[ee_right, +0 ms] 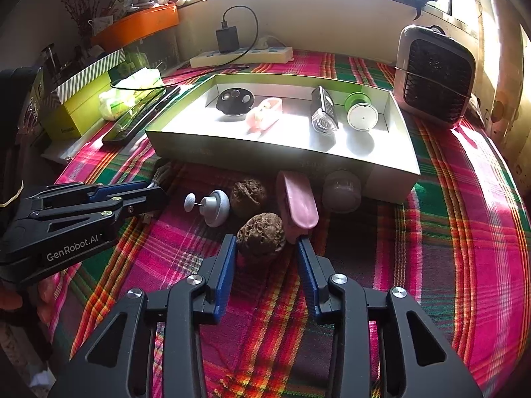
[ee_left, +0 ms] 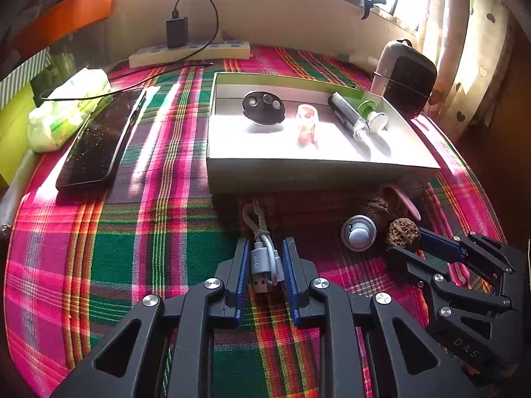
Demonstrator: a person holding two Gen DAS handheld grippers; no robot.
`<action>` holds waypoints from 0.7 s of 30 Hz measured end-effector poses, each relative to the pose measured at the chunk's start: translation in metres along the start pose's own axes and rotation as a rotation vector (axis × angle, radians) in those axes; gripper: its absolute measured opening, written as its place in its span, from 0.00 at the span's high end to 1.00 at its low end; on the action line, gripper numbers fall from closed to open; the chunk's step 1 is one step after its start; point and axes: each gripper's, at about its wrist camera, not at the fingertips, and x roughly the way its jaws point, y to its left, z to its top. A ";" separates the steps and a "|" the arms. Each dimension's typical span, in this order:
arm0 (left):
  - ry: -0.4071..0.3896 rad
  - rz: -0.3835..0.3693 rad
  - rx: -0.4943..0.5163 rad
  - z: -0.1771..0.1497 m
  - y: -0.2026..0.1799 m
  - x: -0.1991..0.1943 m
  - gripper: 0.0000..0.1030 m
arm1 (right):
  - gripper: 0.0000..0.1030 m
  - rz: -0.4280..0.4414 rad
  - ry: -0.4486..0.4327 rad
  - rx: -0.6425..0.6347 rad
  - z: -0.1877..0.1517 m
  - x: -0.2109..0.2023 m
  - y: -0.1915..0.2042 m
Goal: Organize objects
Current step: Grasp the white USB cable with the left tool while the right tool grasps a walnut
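Observation:
In the left wrist view my left gripper point(ee_left: 266, 243) is shut on a coiled white USB cable point(ee_left: 265, 262) lying on the plaid cloth. My right gripper point(ee_right: 265, 242) has a brown walnut point(ee_right: 262, 235) between its blue pads. From the left wrist view, both fingers of the right gripper point(ee_left: 410, 243) touch that walnut point(ee_left: 403, 233). Just behind lie a second walnut point(ee_right: 249, 195), a grey-white round knob point(ee_right: 215, 207), a pink oblong piece point(ee_right: 297, 202) and a small clear jar point(ee_right: 341, 190). The open white box point(ee_right: 282, 162) beyond holds several small items.
A black phone point(ee_left: 99, 139) and a tissue pack point(ee_left: 66, 112) lie at the left. A power strip point(ee_left: 189, 51) with a charger runs along the back wall. A small heater point(ee_right: 434, 79) stands at the box's right end. My left gripper point(ee_right: 159, 194) sits close on the left.

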 end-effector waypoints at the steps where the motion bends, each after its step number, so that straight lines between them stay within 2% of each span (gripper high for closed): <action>1: -0.001 -0.001 0.000 0.000 0.000 0.000 0.82 | 0.68 0.002 -0.001 0.000 0.000 0.000 0.000; 3: -0.001 -0.003 0.000 0.000 0.000 0.000 0.83 | 0.71 0.007 -0.002 -0.002 0.000 -0.001 0.000; 21: -0.006 -0.016 -0.001 -0.001 0.000 -0.003 0.83 | 0.71 0.008 -0.006 0.007 -0.001 -0.003 0.002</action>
